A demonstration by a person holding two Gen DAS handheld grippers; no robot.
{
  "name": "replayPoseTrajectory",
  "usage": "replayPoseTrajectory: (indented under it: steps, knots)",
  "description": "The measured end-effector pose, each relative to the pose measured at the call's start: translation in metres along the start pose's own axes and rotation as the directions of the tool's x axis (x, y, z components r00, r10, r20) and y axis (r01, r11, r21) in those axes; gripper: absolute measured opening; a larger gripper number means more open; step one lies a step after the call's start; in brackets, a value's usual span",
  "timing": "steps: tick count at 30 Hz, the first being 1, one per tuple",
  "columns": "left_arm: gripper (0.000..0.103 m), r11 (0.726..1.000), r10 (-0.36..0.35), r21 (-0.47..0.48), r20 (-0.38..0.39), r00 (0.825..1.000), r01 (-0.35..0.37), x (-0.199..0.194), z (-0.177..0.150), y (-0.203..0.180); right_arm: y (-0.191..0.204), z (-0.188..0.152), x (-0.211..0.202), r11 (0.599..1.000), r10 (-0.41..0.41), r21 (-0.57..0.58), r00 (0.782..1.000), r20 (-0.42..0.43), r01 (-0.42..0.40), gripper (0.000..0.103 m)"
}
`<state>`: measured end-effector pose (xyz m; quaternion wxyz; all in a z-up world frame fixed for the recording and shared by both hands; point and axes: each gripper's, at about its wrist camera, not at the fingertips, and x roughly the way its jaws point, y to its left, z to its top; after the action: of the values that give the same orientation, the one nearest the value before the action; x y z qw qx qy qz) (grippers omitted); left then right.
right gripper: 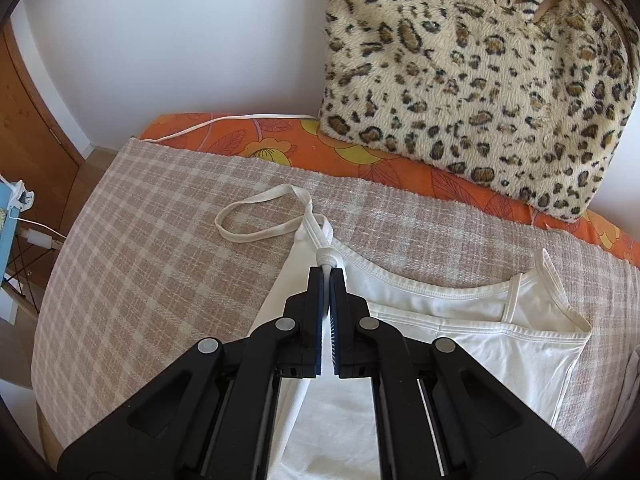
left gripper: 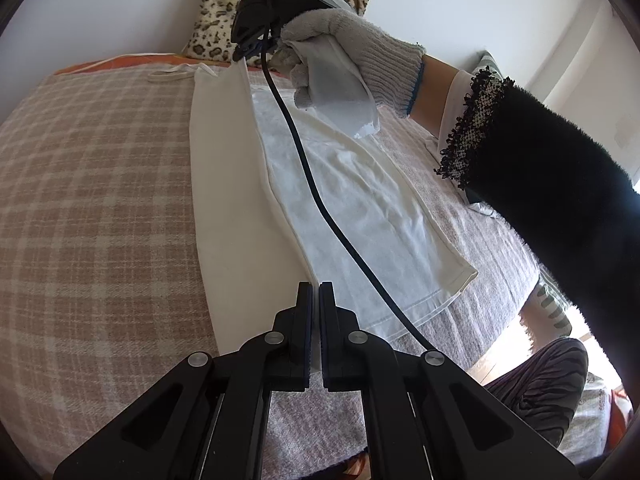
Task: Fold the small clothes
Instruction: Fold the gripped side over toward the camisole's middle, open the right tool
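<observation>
- The top (left gripper: pixel 360 200), a white strappy one, is spread on the checked blanket (left gripper: pixel 100 200) of the bed. One long side has been lifted and turned over toward the middle. The strapped end lies toward the bed's head edge, beside the leopard cushion (right gripper: pixel 480 80).
- The left tongs (left gripper: pixel 316 292) are closed tight, and a thin fold of the top's hem end is pinched at their tips.
- The right tongs (right gripper: pixel 329 276) are likewise closed. A bunched bit of the top's upper corner, by the strap (right gripper: pixel 260 216), is nipped between their tips.
- Both holds are judged shallow. If the side is pulled taut between the two tongs, the little nub at the right tips could be drawn out and that end dropped, leaving the fold skewed.
- An uneven fold could be produced if one end is carried further across than the other. The folded edge would then lie slanted against the far side seam.
- The loose strap is lying looped on the blanket outside the top. It may be left sticking out, or dragged under the fold into a lump.
- The black cable (left gripper: pixel 320 200) is hung across the top in the left view. It could be caught under the fabric as the side is laid down, or drag the cloth out of place.
- The lower layer could be shifted on the blanket by too fast a sweep, so that wrinkles are set in.
</observation>
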<state>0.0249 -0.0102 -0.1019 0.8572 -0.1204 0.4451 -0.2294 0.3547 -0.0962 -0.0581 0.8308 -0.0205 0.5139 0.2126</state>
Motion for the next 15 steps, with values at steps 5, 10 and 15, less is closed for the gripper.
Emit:
replayPoseTrajectory:
  steps: [5, 10, 15]
  knots:
    - [0.002, 1.0, -0.004, 0.027, -0.038, 0.999, 0.005, 0.019, 0.001, -0.011, -0.027, -0.012, 0.009, 0.999, -0.023, 0.027, 1.0, -0.013, 0.023, 0.004]
    - [0.002, 1.0, -0.007, 0.029, -0.077, 0.997, 0.009, 0.037, -0.002, -0.016, -0.035, -0.021, 0.024, 0.999, -0.041, 0.017, 0.999, -0.031, 0.041, 0.004]
    - [0.002, 0.999, -0.012, 0.035, -0.109, 0.994, 0.016, 0.047, -0.006, -0.021, -0.036, -0.025, 0.034, 0.998, -0.056, -0.001, 0.998, -0.043, 0.056, 0.004]
